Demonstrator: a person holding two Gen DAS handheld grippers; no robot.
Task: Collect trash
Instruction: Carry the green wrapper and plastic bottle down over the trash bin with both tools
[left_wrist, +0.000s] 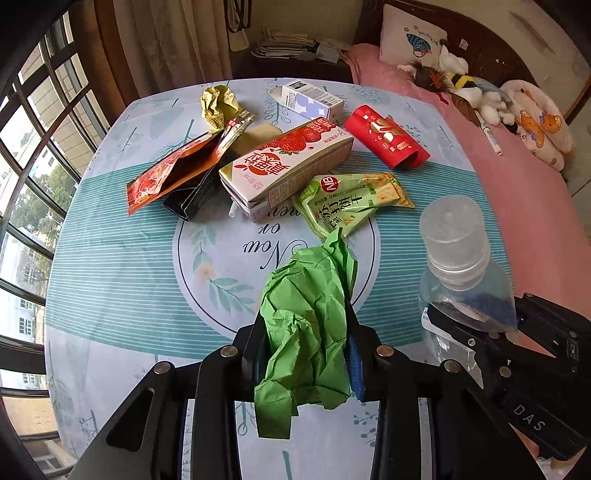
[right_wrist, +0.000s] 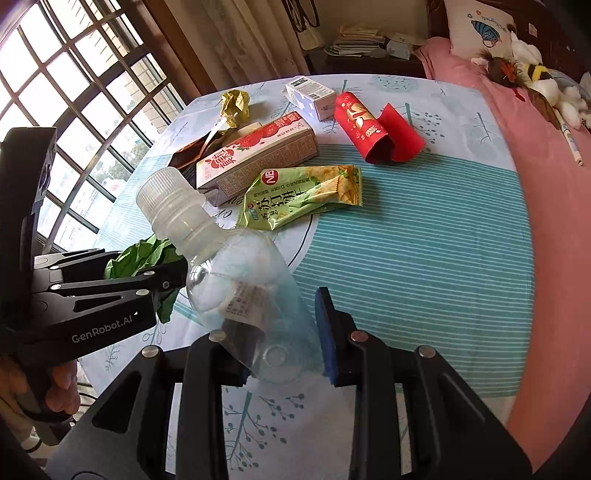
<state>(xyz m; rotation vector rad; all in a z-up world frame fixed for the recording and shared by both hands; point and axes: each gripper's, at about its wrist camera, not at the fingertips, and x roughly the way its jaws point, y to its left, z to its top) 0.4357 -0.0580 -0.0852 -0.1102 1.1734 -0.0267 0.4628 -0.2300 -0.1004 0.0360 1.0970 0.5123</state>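
Note:
My left gripper is shut on a crumpled green paper and holds it above the table; it also shows in the right wrist view. My right gripper is shut on a clear plastic bottle with a white cap, tilted up to the left; the bottle shows at the right of the left wrist view. On the table lie a strawberry milk carton, a green cracker wrapper, a red envelope, an orange snack bag, a yellow paper ball and a small white box.
The table has a blue striped cloth. A pink bed with a pillow and plush toys stands to the right. A barred window is on the left. A dark desk with papers stands behind.

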